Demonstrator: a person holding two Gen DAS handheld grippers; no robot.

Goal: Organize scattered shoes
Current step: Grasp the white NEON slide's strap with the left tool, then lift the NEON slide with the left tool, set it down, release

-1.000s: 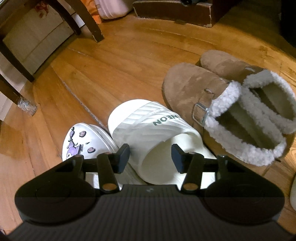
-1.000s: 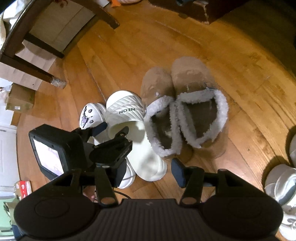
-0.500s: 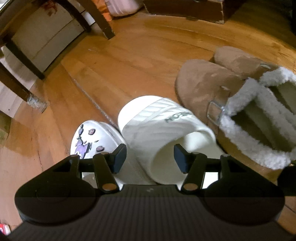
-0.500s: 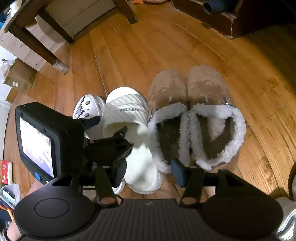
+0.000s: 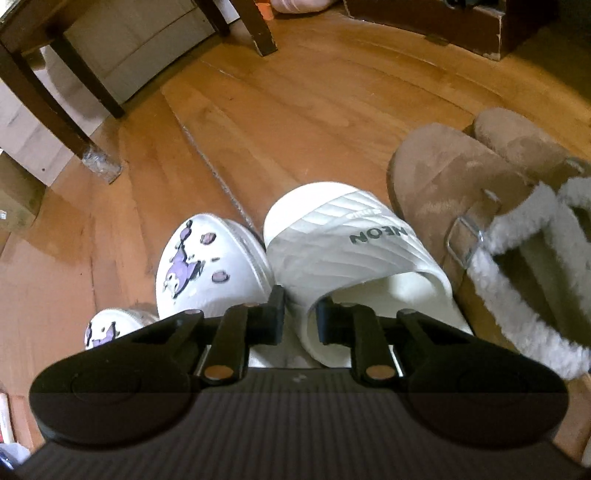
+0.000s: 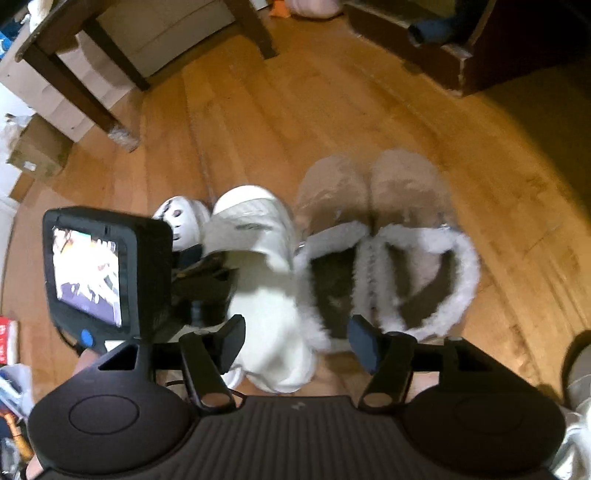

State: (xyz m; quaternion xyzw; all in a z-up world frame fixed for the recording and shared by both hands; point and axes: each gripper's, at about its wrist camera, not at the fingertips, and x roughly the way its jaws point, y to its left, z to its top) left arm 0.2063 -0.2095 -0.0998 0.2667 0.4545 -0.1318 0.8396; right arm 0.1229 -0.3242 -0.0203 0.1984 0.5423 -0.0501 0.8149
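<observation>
A white slide marked NEON (image 5: 332, 236) lies on the wood floor between a white clog with purple charms (image 5: 207, 258) and a pair of brown fleece-lined slippers (image 5: 443, 177). My left gripper (image 5: 301, 317) is shut on the left edge of the slide's strap, one finger outside it and one inside. A second charm clog (image 5: 107, 328) peeks out at the lower left. In the right wrist view my right gripper (image 6: 299, 338) hangs open above the slide's heel (image 6: 273, 332) and the left brown slipper (image 6: 332, 192), holding nothing.
Dark table legs (image 5: 99, 162) stand at the left, with cardboard boxes (image 6: 40, 147) behind them. A dark wooden furniture base (image 5: 424, 18) runs along the far side. A pale sneaker (image 6: 580, 373) sits at the right edge. The left tool's screen unit (image 6: 110, 273) fills the right view's left side.
My left gripper's fingers have drawn together onto the white slide's strap edge. The right gripper has pulled back a little and stays open.
</observation>
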